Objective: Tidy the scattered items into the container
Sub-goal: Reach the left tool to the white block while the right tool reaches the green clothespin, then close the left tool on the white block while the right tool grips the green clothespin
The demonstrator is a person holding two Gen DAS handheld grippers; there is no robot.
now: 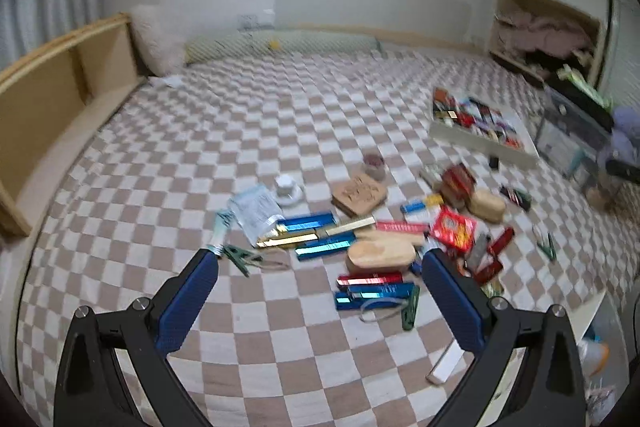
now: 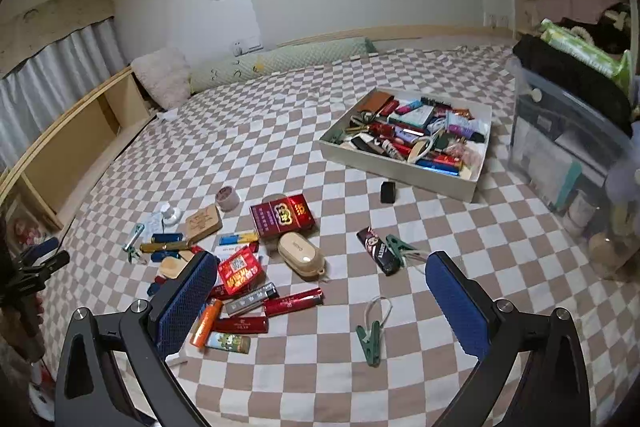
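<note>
Holding both my left hand-held gripper (image 1: 320, 259) and right hand-held gripper (image 2: 320, 267) wide open and empty, I judge the job about half done: the shallow white cardboard container (image 2: 472, 187) far right is well filled, while many small items (image 2: 240, 267) litter the checkered bed (image 2: 280, 147) near me.

Scattered items (image 2: 256, 267) on bed; white tray (image 2: 404, 173) part-filled.

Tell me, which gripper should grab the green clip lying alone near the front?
Probably the right gripper. Its fingers are open and empty, and the green clip lies just below the gap between them. The left gripper is open too, but faces the pile of shiny sticks instead.
</note>
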